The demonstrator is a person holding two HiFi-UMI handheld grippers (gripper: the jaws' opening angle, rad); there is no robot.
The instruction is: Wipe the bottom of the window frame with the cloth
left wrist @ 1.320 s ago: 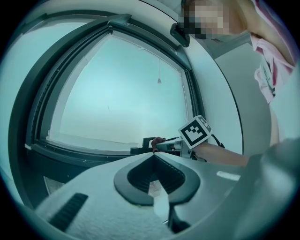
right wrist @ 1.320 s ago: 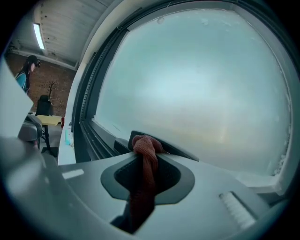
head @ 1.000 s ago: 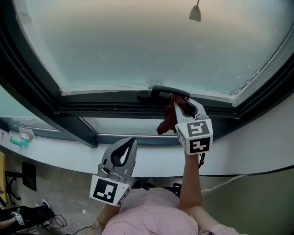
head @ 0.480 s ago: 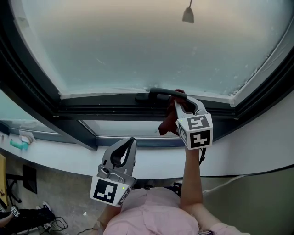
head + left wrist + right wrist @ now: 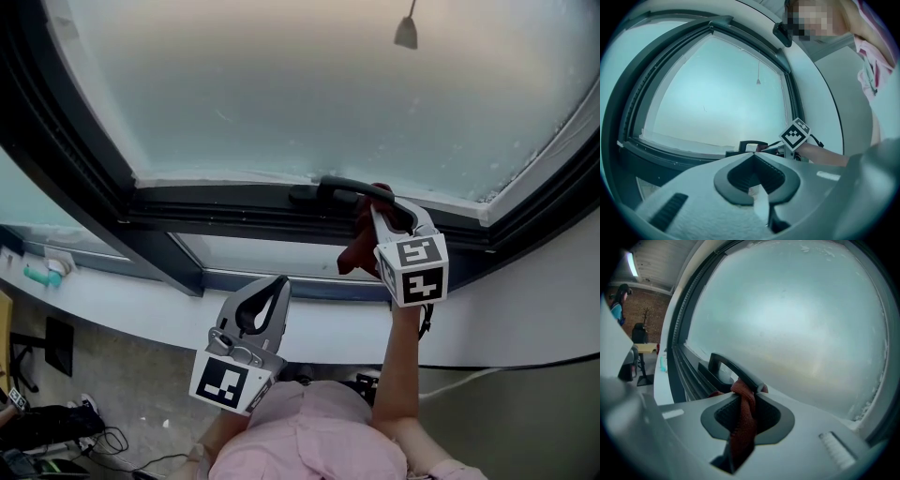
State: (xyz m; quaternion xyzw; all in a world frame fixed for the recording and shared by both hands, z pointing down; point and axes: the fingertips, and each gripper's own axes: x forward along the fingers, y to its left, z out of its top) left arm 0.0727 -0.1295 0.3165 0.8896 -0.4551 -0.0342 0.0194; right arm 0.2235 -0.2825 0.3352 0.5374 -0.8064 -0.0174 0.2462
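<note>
At the window frame (image 5: 216,212), right claw (image 5: 377,211) pinches the cloth (image 5: 743,423); left claw (image 5: 752,157) closed, empty, per its view.

Pale grey moulded plastic on both the left tool (image 5: 272,286) and the right tool (image 5: 380,211). Inside the jaws, dark ribbed pads (image 5: 736,180) round a teardrop hollow. At the rear of each, a white cube (image 5: 228,382) printed with black square markers. Under the right cube, a thin black cable (image 5: 427,321). Below, a pink shirt (image 5: 300,441).
</note>
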